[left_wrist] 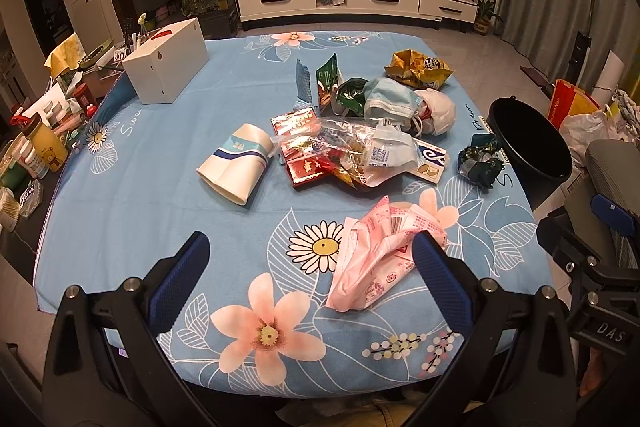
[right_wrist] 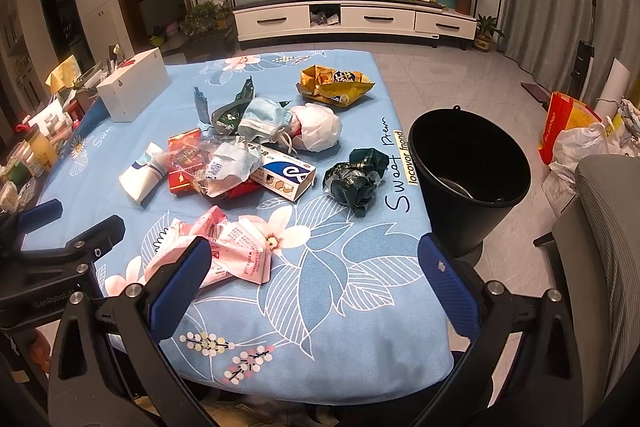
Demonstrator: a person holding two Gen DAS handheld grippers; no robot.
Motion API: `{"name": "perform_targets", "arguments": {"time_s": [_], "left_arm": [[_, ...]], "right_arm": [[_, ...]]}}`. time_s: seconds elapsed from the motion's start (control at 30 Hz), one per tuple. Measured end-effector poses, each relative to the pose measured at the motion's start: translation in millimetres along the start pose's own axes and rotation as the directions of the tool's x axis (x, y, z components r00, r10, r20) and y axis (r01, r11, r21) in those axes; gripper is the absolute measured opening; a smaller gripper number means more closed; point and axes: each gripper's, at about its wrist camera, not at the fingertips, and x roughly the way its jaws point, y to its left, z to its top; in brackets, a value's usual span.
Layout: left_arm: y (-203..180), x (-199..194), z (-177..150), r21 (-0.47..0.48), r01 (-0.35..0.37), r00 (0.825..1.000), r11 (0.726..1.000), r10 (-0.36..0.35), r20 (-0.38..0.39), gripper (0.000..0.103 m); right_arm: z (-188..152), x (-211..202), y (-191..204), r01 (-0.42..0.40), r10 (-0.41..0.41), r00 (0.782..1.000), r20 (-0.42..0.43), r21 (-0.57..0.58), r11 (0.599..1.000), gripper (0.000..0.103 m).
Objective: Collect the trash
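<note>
Both my tongs stand apart, clamped on nothing: left gripper and right gripper hover over the table's near edge. Nearest on the floral tablecloth lies a pink wrapper, touching my left gripper's right fingertip. Mid-table: paper cup, red packets, blue-and-white box, dark green wrapper near the right edge. Farther: face masks, yellow snack bag, white box at the far-left corner. A black bin stands on the floor beside the right edge.

Bare tablecloth near the edge; heaped litter mid-table
</note>
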Motion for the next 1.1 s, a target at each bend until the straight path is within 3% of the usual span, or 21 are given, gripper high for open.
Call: {"name": "perform_targets", "arguments": {"time_s": [1.1], "left_arm": [[-1.6, -2.7, -1.3, -0.001, 0.001, 1.0, 1.0, -0.001, 0.001, 0.1]], "right_arm": [[-0.1, -3.5, -0.9, -0.001, 0.001, 1.0, 0.003, 0.002, 1.0, 0.101]]}}
